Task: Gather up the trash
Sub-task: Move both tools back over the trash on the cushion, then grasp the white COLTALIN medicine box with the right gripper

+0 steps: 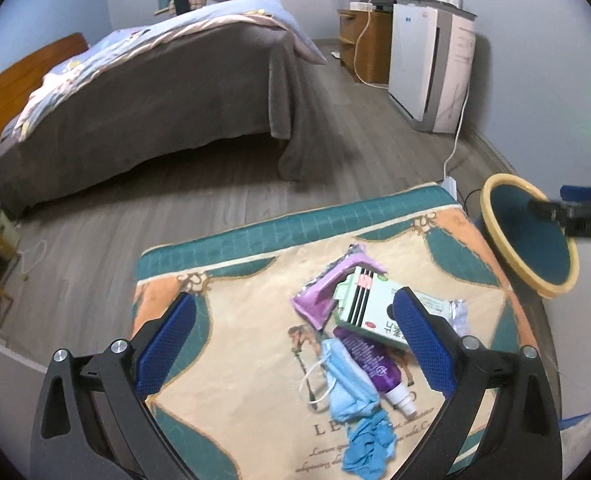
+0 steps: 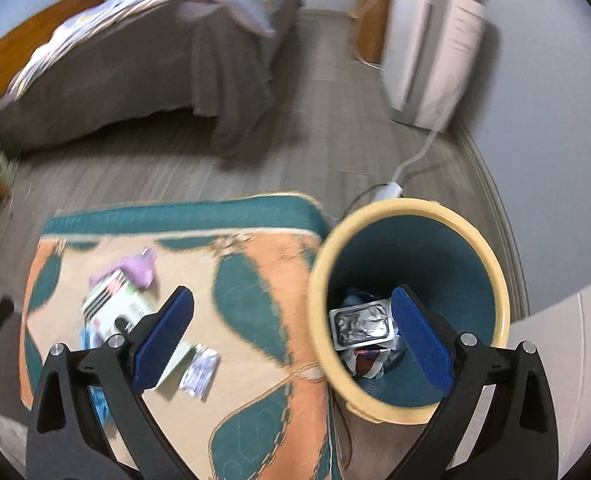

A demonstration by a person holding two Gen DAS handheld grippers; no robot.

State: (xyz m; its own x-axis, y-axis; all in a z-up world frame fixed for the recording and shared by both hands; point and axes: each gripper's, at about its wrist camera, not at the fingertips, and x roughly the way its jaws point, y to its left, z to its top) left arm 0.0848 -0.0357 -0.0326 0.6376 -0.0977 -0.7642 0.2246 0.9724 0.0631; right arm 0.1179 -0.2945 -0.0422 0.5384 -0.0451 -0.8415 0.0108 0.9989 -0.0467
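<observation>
Trash lies on a patterned cushion [image 1: 231, 360]: a purple wrapper [image 1: 327, 292], a green and white medicine box [image 1: 375, 308], a purple spray bottle [image 1: 375, 364], a blue face mask [image 1: 343, 384], a blue glove [image 1: 369, 440] and a foil packet [image 1: 459, 314]. My left gripper [image 1: 295, 344] is open above them. A yellow-rimmed teal bin [image 2: 491, 280] stands right of the cushion and holds a foil blister pack [image 2: 361, 326] and other scraps. My right gripper [image 2: 293, 336] is open and empty over the bin's left rim. The box [image 2: 115, 308] and foil packet [image 2: 199, 372] also show there.
A bed [image 1: 155, 112] with a grey cover stands across the wooden floor [image 1: 335, 152]. A white air purifier [image 1: 427, 68] and a wooden cabinet [image 1: 363, 44] stand by the right wall. A white cable and power strip [image 1: 449, 182] lie behind the cushion.
</observation>
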